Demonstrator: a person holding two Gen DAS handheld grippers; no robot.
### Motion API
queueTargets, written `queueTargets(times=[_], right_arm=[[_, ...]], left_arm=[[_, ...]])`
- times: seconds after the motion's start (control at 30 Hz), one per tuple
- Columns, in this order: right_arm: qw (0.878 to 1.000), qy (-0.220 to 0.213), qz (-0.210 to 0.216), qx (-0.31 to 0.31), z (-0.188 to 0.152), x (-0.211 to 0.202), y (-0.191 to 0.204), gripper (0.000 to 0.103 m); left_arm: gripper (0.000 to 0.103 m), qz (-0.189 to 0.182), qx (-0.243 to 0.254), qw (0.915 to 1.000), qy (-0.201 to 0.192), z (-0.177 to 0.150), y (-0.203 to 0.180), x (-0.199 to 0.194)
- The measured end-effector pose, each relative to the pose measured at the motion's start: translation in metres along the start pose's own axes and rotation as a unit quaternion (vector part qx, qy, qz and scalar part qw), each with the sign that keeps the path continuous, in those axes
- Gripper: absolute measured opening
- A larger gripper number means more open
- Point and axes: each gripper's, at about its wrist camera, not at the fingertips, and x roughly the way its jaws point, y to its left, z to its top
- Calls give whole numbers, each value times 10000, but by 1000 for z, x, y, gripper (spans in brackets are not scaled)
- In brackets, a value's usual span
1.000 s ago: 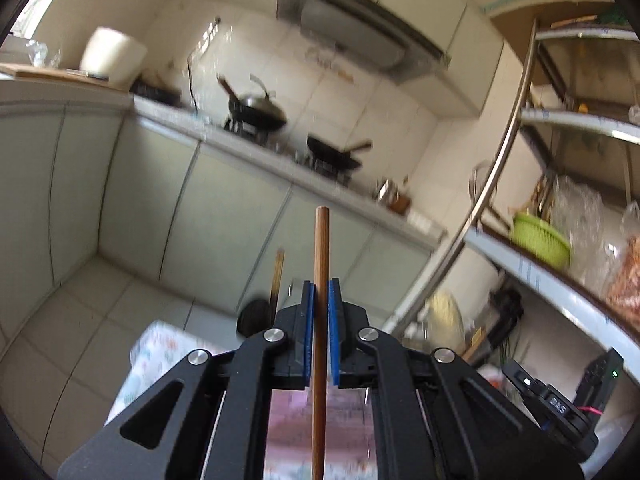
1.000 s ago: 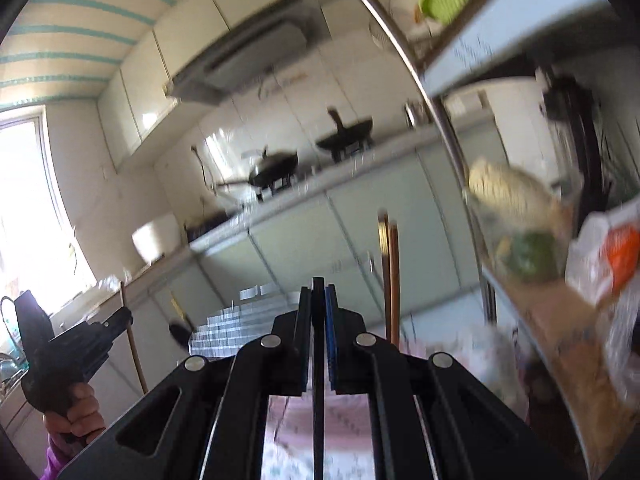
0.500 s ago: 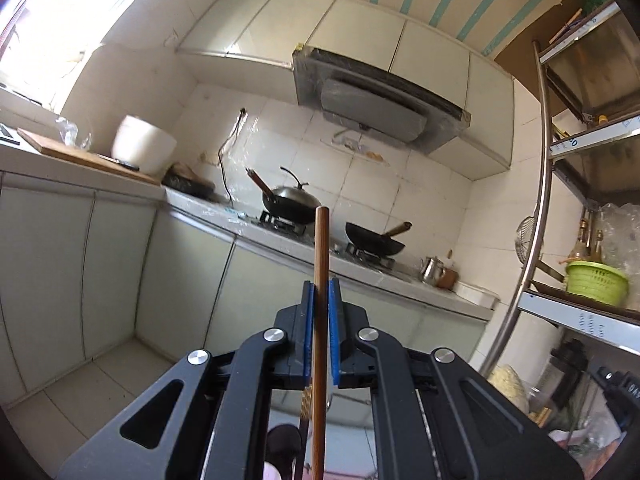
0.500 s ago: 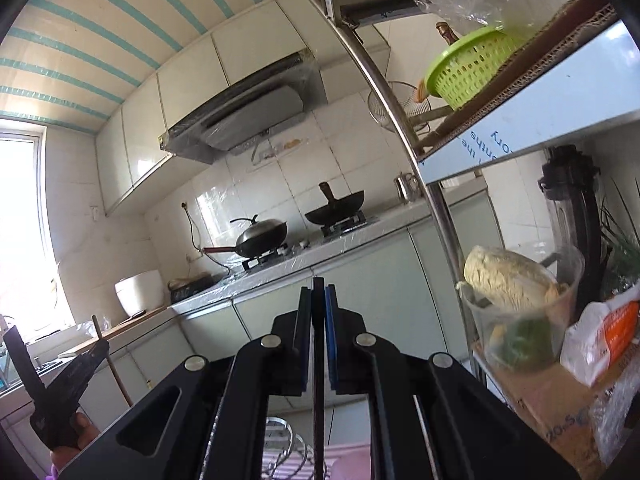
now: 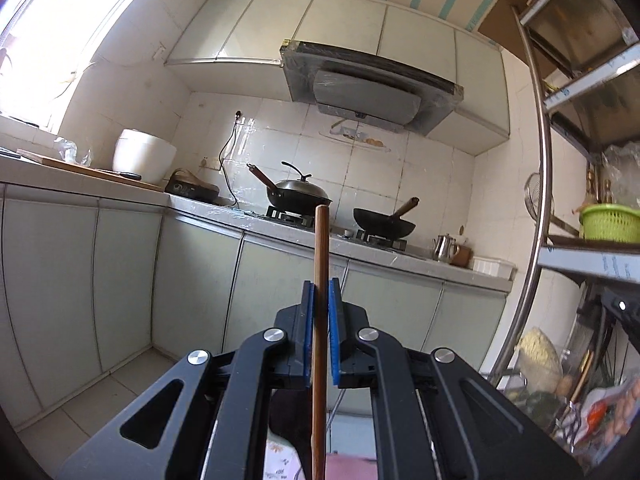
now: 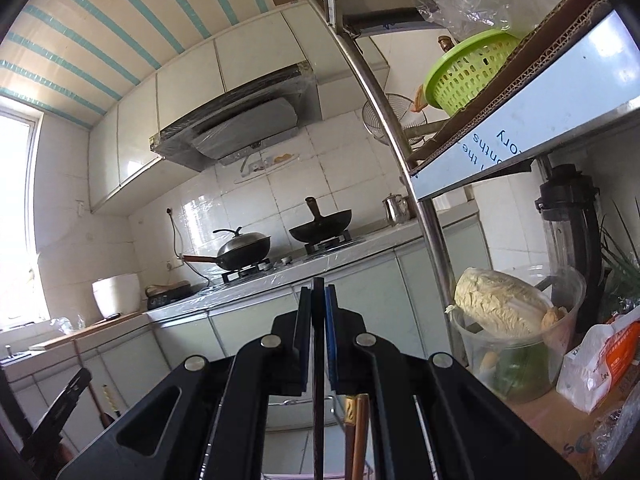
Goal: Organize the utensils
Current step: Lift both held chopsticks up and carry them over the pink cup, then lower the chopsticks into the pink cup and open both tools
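**Both grippers clamped on upright sticks**

On my left feed, at 9 o'clock, I see a white, rounded cooker (image 5: 144,155) on the pale counter (image 5: 84,184), matte against glossy tiles. Toward centre, a lidded black wok (image 5: 298,194) with a wooden handle sits on the hob. My left gripper (image 5: 321,322) has its blue pads (image 5: 307,332) pressed on a round, smooth brown wooden stick (image 5: 320,280); it stands upright from 6 o'clock, its blunt tip above the pads. At 3 o'clock a green perforated plastic basket (image 5: 610,223) sits on the steel rack (image 5: 540,184).

On my right feed, at 8 o'clock, I catch the black frame of the other gripper. At centre, my right gripper (image 6: 317,320) is closed tight on a thin, dark, straight rod (image 6: 318,400), which runs down to 6 o'clock; I cannot tell its material. Just right of it, below the fingers, brown chopsticks (image 6: 358,432) stand upright beside a wire holder (image 6: 304,402). At 4 o'clock a clear plastic tub (image 6: 516,360) holds a pale, wrinkled cabbage (image 6: 500,304).
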Motion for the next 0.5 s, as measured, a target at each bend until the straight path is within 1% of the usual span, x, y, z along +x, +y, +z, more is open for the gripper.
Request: queueTargets(times=[0.07,0.23,0.4,0.47,0.5], right_arm=[[10000,-10,-45,-40,-6,2,-2,6],[9997,208,-62,69,-20,1,-8,6],[9991,371,-158,157,-37,-7,-17,6],[9993,312,-167,148,-39,-12,-17,6],[9991,353,-193,103,-40,-14,-16,6]], left_arm=[[6,-9,58,10000,39,-6,-1,-4],[6,-80,32,9993,365,-21,2,-10],[6,-26,-182,9974,696,-33,15,-8],[6,-54,-333,9960,833,-36,21,-7],[6,-64,-375,9953,891,-37,22,-7]])
